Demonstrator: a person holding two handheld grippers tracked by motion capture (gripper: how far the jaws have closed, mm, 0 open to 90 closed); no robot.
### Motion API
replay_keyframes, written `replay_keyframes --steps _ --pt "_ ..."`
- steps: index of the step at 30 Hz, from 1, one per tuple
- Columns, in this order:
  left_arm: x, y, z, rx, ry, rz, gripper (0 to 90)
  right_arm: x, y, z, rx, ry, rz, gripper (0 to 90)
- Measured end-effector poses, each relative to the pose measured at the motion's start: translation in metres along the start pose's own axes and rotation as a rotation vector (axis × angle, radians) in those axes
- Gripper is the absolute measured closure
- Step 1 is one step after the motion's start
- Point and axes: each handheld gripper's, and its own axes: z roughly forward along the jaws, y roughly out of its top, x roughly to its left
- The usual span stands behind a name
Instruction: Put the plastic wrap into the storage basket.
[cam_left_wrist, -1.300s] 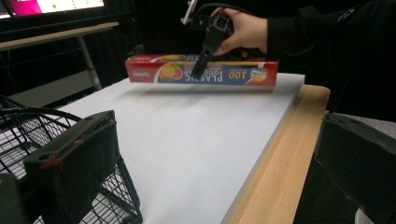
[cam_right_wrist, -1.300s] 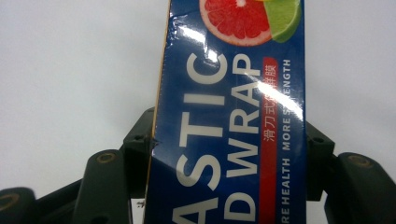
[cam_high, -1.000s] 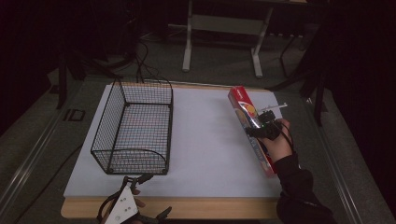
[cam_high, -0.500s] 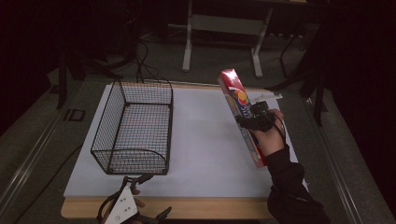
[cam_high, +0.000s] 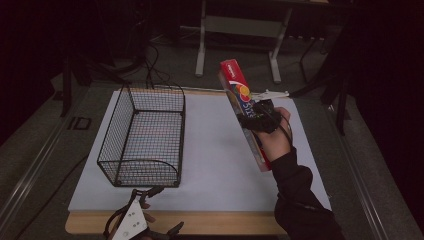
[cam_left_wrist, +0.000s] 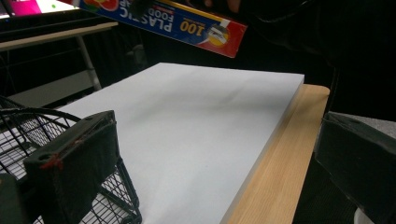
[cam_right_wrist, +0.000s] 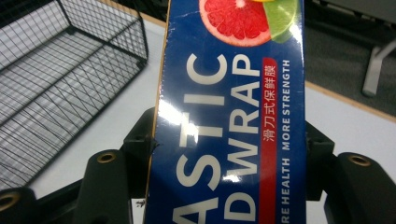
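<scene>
We watch the plastic food wrap box (cam_high: 243, 111) climb: a second ago it lay flat along the right side of the white board (cam_high: 210, 160), half a second ago its far end had tipped up, and now the whole box is off the surface, slanting up and away toward the far edge, shifted a little toward the middle of the table. The right gripper (cam_high: 256, 119) has risen with it, the person's dark sleeve trailing behind. The wire basket (cam_high: 145, 137) sits exactly where it was on the left half of the board, and the left gripper (cam_high: 131, 226) has not budged from the near wooden edge (cam_left_wrist: 280, 168).

Now the box itself. It is long and slim, red at the ends, deep blue along the face. In the right gripper view the box (cam_right_wrist: 231, 112) carries big white letters, a cut grapefruit and a lime slice at the top, and a red strip reading "MORE HEALTH MORE STRENGTH". The right gripper's (cam_right_wrist: 229, 154) jaws clamp it from both long sides, roughly at mid-length. From the left gripper view we see the box (cam_left_wrist: 163, 21) hanging in the air above the board, its end printed "100".

The left gripper's (cam_left_wrist: 210, 163) jaws stand spread apart with nothing between them, the basket's corner (cam_left_wrist: 70, 177) just beside the left-hand one.
</scene>
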Motion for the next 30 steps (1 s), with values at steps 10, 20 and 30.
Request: replay_keyframes --steps 10,20,30 --pt "0.000 0.000 0.000 -0.003 -0.001 -0.003 0.1 0.029 0.023 0.004 -0.035 0.042 -0.029 39.5" --pt "-0.001 0.000 0.000 -0.001 -0.006 0.003 0.1 0.053 0.040 0.008 -0.073 0.069 -0.064 39.6" --pt "-0.001 0.000 -0.002 -0.003 -0.006 0.004 0.1 0.079 0.060 0.015 -0.090 0.106 -0.100 39.6"
